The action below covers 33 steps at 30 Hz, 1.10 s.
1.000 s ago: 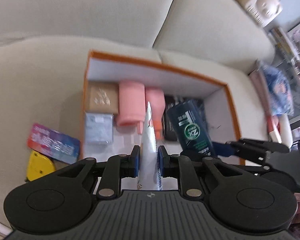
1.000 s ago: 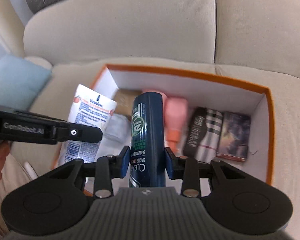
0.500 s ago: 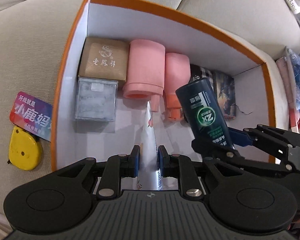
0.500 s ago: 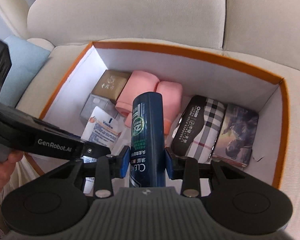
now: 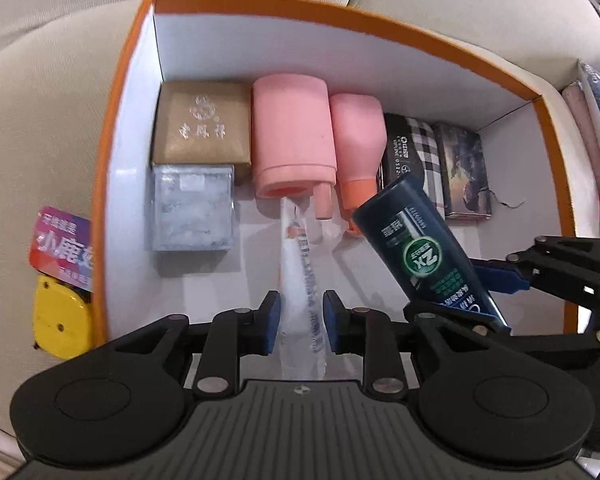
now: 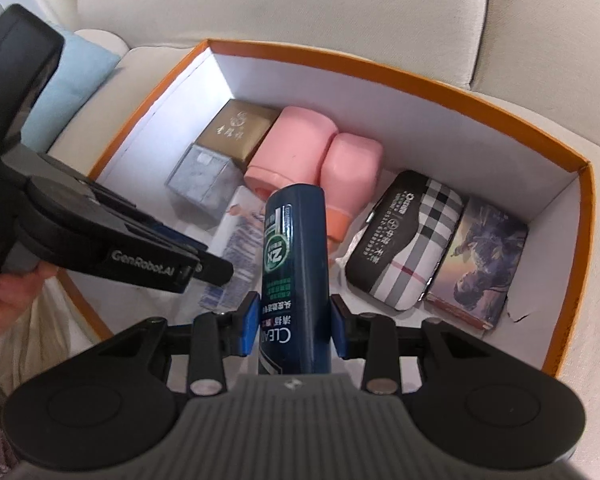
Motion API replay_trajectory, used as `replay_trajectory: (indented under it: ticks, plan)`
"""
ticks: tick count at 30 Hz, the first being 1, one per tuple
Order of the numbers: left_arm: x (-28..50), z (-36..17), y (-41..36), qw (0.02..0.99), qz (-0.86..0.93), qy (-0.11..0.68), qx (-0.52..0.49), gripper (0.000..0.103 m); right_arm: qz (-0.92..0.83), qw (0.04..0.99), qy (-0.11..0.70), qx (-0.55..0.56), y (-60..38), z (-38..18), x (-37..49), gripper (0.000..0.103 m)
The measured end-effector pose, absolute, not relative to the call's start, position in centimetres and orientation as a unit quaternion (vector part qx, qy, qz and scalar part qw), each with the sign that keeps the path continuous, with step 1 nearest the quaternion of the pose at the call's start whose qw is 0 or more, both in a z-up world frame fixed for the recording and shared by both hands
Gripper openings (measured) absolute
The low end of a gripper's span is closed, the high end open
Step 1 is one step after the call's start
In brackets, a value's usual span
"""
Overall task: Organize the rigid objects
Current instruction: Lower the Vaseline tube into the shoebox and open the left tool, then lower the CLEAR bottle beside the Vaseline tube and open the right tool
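Both grippers over orange-rimmed box (image 5: 228,4).
Left gripper (image 5: 299,316) jaws just opened, white tube (image 5: 300,280) loose between; right gripper (image 6: 293,322) jaws clamp dark shampoo bottle (image 6: 294,248).

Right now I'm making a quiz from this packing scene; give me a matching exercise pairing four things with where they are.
Things:
1. dark blue bottle
2. white tube
3. yellow tape measure
4. plaid case

Places:
A. outside the orange box, on the sofa
B. clamped in the right gripper
C. lying in the box beside an illustrated box
D. between the left gripper pads, which have just been opening

Pairs: 1-B, 2-D, 3-A, 4-C
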<state>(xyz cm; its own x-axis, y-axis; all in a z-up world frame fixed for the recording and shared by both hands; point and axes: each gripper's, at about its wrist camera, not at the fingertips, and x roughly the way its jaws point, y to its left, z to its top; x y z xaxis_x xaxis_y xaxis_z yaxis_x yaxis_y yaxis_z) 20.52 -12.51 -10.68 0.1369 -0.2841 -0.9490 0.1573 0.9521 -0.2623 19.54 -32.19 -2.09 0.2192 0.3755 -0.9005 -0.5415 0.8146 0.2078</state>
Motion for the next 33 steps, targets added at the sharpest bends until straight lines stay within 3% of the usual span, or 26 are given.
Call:
replay_trajectory:
  ticks: [8,13,21,28,33]
  plan:
    - [19.2,-6.1,-9.5,0.798,-0.164,0.575,-0.073,0.030,0.304,0.771,0.551,-0.095,-31.1,-1.7,19.4,0.038]
    - [18.8,-3.9,-6.7,0.824,-0.141,0.538,-0.112,0.030,0.356,0.746,0.538,-0.166,-29.0,-1.0,18.8,0.038]
    - [18.6,-4.1,-4.9,0.825,-0.119,0.532,-0.150,0.030,0.473,0.618,0.537,-0.325,-26.0,-2.2,18.9,0.038]
    - [18.6,-3.9,-4.0,0.822,-0.127,0.530,-0.164,0.030,0.521,0.492,0.585,-0.380,-24.9,-4.0,21.1,0.038]
    - [18.5,-3.7,-3.4,0.821,-0.134,0.528,-0.174,0.030,0.479,0.490,0.625,-0.374,-24.3,-6.8,23.4,0.036]
